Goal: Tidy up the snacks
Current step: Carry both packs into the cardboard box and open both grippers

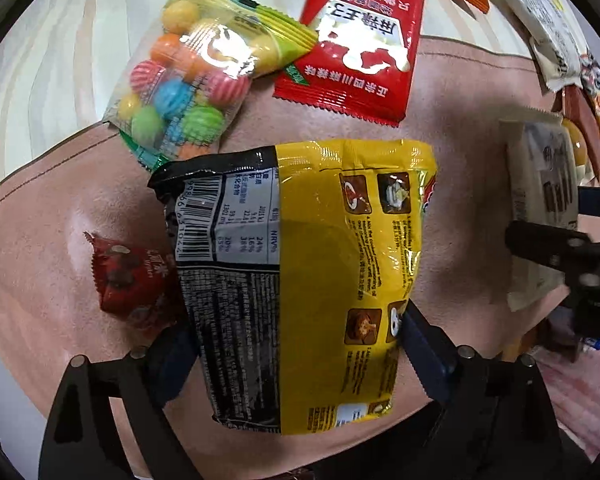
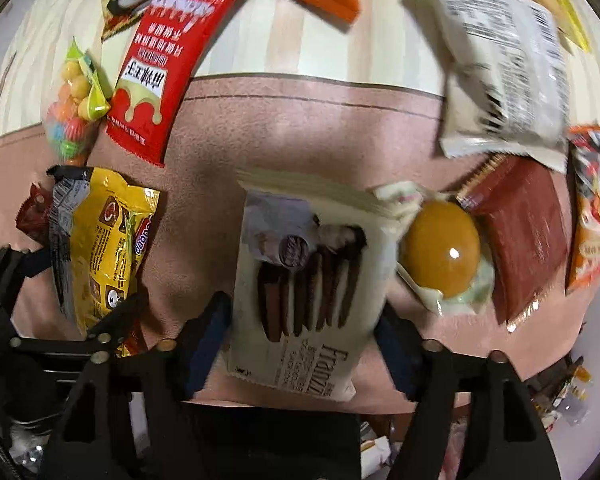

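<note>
Yellow noodle packet [image 1: 340, 280] lies centre frame on the pink mat [image 1: 52, 208], long axis running top to bottom, between the spread fingers of the left gripper [image 1: 296, 356]. White biscuit pack [image 2: 308, 280] lies likewise lengthwise between the right gripper [image 2: 300, 344] fingers; grip uncertain.

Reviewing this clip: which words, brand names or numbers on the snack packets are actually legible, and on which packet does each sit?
"Franzz..." (cut off): white biscuit packet, upside down, between the right gripper's fingers.
"NRV%", "24%", "16%", "38%", "20%": nutrition table on the yellow-and-black packet.
Barcode digits and fine print on that packet: too small.
Chinese characters on the red sachet: printed large, upside down, not transcribed.
Grey-white packet: blurred.
</note>
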`<state>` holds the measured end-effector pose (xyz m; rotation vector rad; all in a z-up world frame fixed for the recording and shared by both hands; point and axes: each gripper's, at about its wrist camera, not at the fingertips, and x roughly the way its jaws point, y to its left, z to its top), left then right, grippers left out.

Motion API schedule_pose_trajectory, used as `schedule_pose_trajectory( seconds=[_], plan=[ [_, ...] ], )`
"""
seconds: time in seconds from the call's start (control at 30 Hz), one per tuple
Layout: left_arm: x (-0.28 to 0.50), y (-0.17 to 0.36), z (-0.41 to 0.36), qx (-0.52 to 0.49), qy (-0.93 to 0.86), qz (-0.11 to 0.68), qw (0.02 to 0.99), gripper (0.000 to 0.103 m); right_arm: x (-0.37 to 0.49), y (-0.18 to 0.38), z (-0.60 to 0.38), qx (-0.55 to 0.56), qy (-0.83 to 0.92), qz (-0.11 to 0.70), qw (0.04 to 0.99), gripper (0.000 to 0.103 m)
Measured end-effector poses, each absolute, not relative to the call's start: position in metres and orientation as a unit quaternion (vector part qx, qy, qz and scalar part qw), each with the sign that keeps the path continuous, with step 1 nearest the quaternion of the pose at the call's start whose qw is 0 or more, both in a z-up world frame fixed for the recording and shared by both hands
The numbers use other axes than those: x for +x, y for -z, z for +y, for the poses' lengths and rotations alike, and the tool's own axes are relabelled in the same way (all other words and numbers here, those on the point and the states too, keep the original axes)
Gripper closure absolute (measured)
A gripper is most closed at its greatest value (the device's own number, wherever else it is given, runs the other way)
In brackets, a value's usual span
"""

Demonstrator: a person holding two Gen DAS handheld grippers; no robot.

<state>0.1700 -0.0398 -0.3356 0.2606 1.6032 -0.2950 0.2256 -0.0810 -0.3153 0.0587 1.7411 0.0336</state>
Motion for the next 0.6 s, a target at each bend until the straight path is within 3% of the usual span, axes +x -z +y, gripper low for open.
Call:
schedule_pose_trajectory(
  seconds=[0.07, 0.3, 0.33, 0.6],
  plan=[
    [0.159, 0.342, -0.041, 0.101, 0.115, 0.706, 0.691, 0.017, 0.221, 0.306, -0.085, 0.041, -0.008, 0.761, 0.648, 0.028],
    [0.134, 0.323, 0.027, -0.057, 0.041, 0.71, 0.701, 0.017, 0.205, 0.297, -0.109, 0.114, 0.039, 0.744, 0.657, 0.031],
    [0.132, 0.329, 0.03, -0.059, 0.043, 0.718, 0.692, 0.016, 0.204, 0.297, -0.114, 0.12, 0.042, 0.741, 0.66, 0.041],
    [0.094, 0.348, 0.032, -0.002, 0.04, 0.707, 0.706, 0.018, 0.2, 0.285, -0.079, 0.054, 0.008, 0.74, 0.67, 0.039]
  ],
)
